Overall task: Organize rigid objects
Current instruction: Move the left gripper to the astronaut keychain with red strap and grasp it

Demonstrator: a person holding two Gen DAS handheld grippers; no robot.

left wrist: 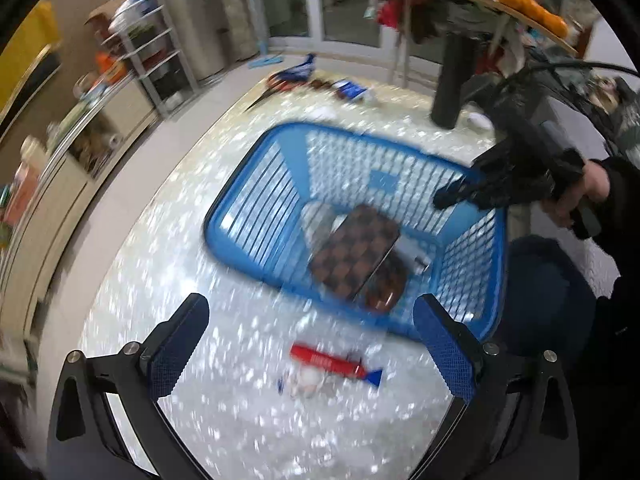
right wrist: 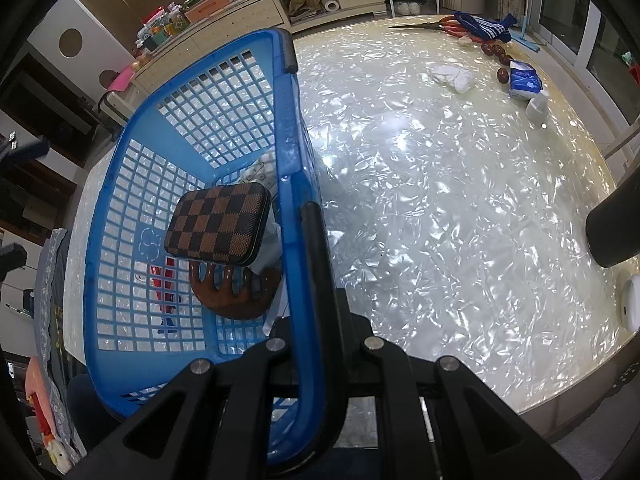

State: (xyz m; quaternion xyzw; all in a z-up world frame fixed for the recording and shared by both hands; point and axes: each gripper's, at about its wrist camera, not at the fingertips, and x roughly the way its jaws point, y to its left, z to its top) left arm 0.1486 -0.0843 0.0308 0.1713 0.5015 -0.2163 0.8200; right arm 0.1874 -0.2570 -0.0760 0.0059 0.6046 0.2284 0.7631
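The blue basket (left wrist: 260, 216) stands on the pearl-patterned table (right wrist: 440, 200) and serves as the reference point. Inside the basket, a brown checkered case (right wrist: 218, 230) lies on top of a brown wooden comb (right wrist: 240, 292), with pale, indistinct items beneath and beside them. The right gripper (right wrist: 308, 232) is clamped on the basket's rim, its fingers closed on the blue wall. The left gripper (left wrist: 312, 336) hovers above the table just outside the basket's near wall, its blue-padded fingers (left wrist: 178, 344) spread wide apart and holding nothing. Between those fingers, on the table close to the basket, lies a red tube (left wrist: 328, 362) with a blue end, touching a small white object (left wrist: 306, 380) that is too blurred to identify. Well beyond the basket's far side lie scissors (right wrist: 436, 26), a tissue pack (right wrist: 524, 80) and a black cylinder (left wrist: 452, 80).
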